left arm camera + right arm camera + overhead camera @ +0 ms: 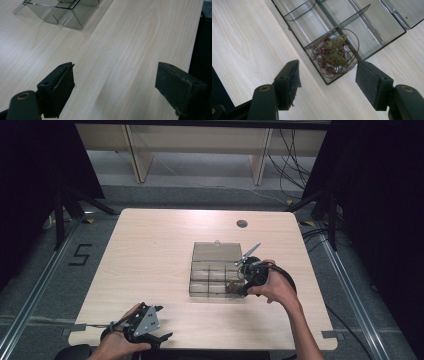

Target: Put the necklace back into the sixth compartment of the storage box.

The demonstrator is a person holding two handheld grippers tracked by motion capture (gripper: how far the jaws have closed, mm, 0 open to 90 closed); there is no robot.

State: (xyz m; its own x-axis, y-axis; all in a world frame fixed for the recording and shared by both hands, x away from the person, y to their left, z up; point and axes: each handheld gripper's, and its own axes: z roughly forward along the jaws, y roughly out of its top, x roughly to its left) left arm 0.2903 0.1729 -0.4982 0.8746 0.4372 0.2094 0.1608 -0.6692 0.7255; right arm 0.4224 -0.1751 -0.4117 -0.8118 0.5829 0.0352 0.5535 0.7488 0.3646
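Necklace (334, 53) lies in organizer box (372, 37).

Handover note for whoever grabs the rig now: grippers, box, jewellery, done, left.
Right gripper: open, nothing between the jaws, poised over the corner compartment of the clear organiser box.
Left gripper: open, empty, over bare table at the near edge, apart from the box.
Bracelet with butterfly charm: lies coiled in that corner compartment; part of the wire loop looks to ride over the divider.
Lid: open, hinged back.
Done: bracelet in the box.
Left: probably tuck in the loop and close the lid.
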